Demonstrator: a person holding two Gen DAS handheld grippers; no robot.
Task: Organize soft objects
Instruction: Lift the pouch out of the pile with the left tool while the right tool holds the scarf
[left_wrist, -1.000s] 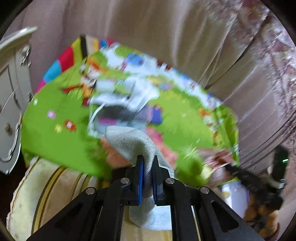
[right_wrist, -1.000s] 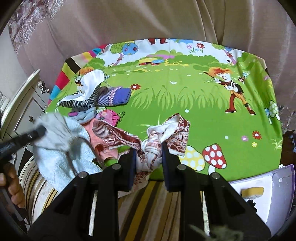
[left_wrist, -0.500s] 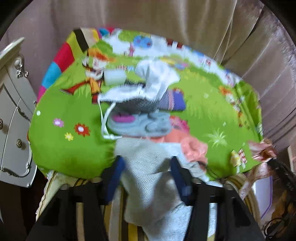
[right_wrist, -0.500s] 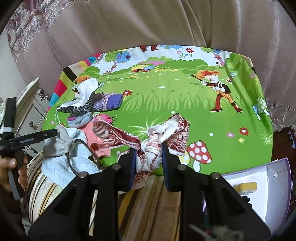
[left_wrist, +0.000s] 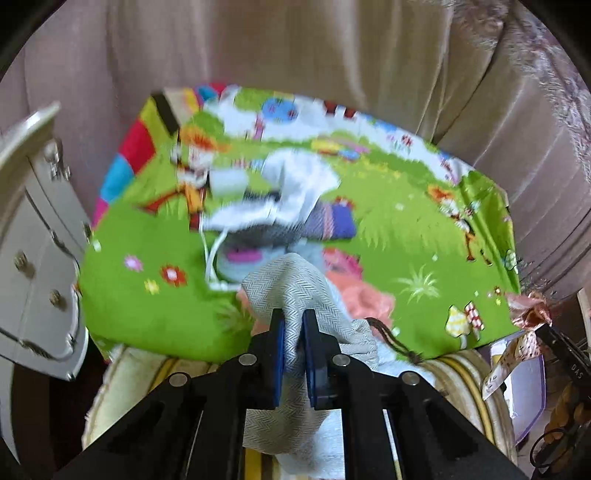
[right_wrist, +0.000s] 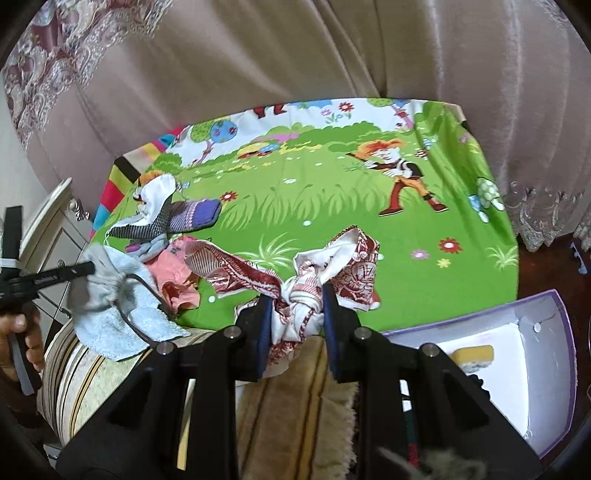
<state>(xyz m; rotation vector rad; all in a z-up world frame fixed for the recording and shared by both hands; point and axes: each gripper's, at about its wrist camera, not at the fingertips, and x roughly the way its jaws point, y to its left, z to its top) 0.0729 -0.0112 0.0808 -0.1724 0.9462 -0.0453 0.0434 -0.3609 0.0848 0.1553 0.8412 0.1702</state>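
Grey herringbone cloth, a drawstring pouch (left_wrist: 291, 295), is pinched between the blue pads of the left gripper (left_wrist: 293, 332) at the near edge of the cartoon-print sheet (left_wrist: 388, 236); its brown cord (left_wrist: 391, 339) trails to the right, and a pale blue towel (right_wrist: 122, 328) hangs under it over the striped blanket (right_wrist: 81, 369); the right gripper (right_wrist: 295, 314) is clamped on a knotted red-and-white patterned scarf (right_wrist: 303, 295), whose loose ends lie spread on the green sheet; behind the pouch sits a small heap: a peach garment (right_wrist: 173, 273), a purple knitted piece (right_wrist: 199, 214) and a white cloth (right_wrist: 159, 192); off to the right, an open purple-edged box (right_wrist: 546, 314) holds a yellow sponge (right_wrist: 472, 356); a cream dresser (left_wrist: 33, 258) stands to the left.
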